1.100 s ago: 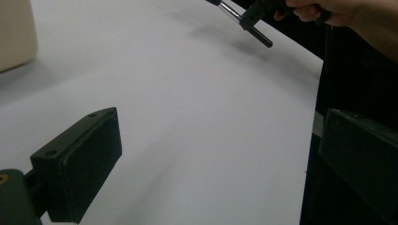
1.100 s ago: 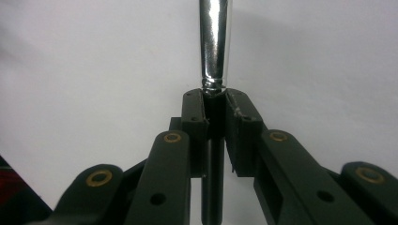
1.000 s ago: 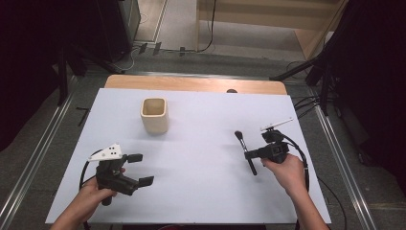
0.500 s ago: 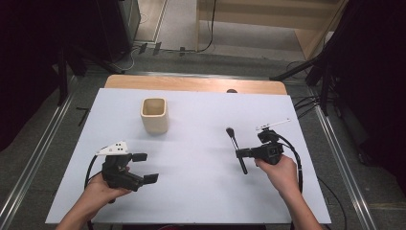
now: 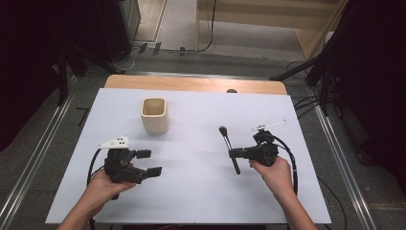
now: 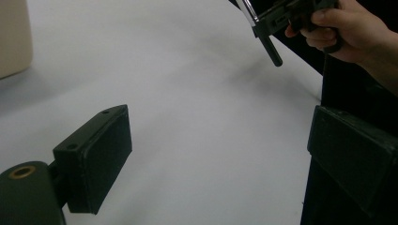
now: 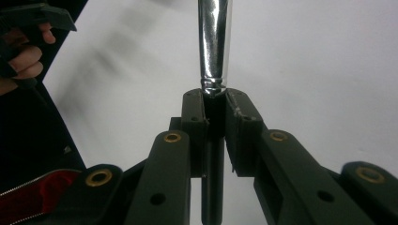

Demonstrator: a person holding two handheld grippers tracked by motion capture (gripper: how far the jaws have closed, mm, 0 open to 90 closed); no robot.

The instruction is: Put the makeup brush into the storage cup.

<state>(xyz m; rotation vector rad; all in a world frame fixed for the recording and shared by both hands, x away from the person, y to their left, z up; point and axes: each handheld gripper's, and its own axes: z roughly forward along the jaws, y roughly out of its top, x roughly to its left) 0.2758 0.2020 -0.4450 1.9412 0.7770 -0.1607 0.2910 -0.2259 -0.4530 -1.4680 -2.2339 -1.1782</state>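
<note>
High view: a person sits at a white table (image 5: 191,201), forearms coming in from the bottom edge, with a black two-jaw gripper in each hand. The right gripper (image 5: 235,153) is on the right side of the table, its jaws pointing left and clamped tight on a makeup brush (image 5: 229,148). The grip falls about midway along the brush, so the dark rounded bristle head points away from the person and the black handle end points back toward them. The brush lies nearly level, just above the table.

In the right gripper view, the two jaws meet around the brush (image 7: 214,51) where its shiny silver collar joins the black handle; the collar runs upward out of the picture and the handle drops down between the jaws.

The left gripper (image 5: 148,162) is on the left side of the table, near the person's edge, jaws pointing right. They stand wide apart (they have just closed a little) and nothing is between them. In the left gripper view its two black pads (image 6: 101,159) hang over bare white table.

A cream square cup (image 5: 154,115) stands upright at the far left of the table, well apart from both grippers and from the brush.
</note>
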